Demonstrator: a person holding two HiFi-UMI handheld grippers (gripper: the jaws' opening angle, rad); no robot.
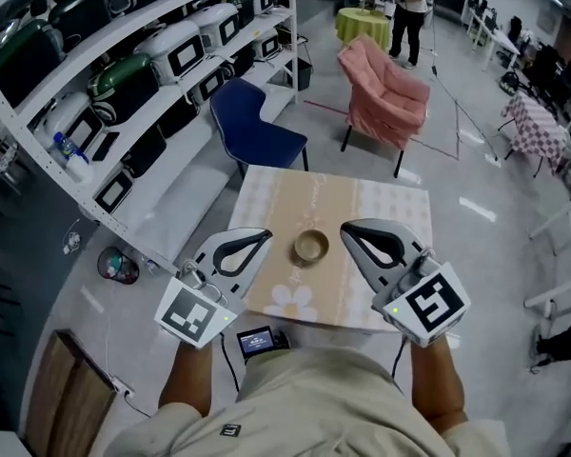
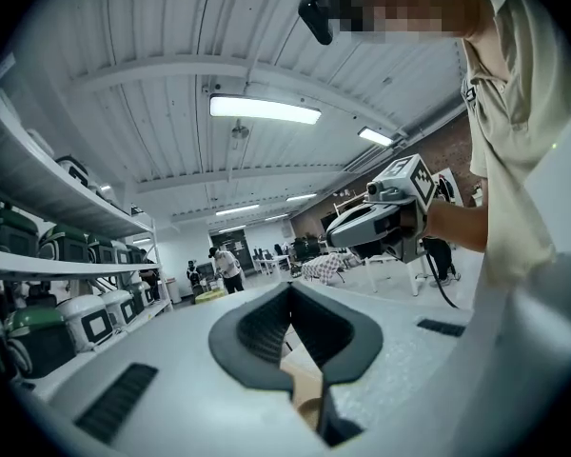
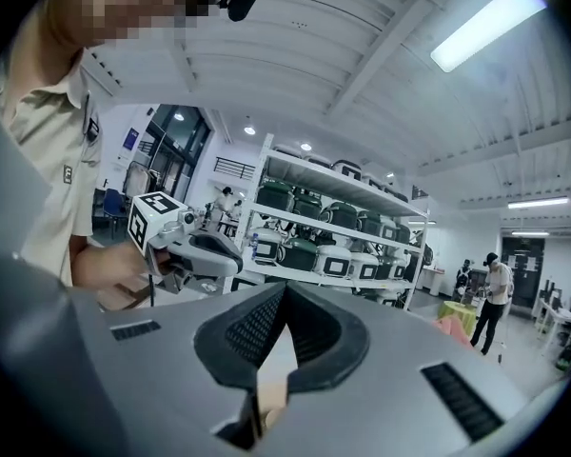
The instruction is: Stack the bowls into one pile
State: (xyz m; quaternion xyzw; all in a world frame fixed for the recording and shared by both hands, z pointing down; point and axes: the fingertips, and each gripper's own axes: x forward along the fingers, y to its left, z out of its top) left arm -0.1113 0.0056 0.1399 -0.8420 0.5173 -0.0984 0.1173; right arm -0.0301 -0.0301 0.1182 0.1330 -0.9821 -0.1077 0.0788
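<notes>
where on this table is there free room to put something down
The far half of the table, from the bowl to the edge by the pink chair and blue chair, is bare. So is the flower-print strip at the near edge. Tight: beside the bowl, flanked by left tongs and right tongs.

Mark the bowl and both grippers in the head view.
bowl [image 1: 311, 247], head view, its centre.
left gripper [image 1: 265, 234], head view, where its fingertips meet.
right gripper [image 1: 345, 228], head view, where its fingertips meet.

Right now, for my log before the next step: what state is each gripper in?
Left gripper: closed, holding nothing.
Right gripper: closed, holding nothing.
</notes>
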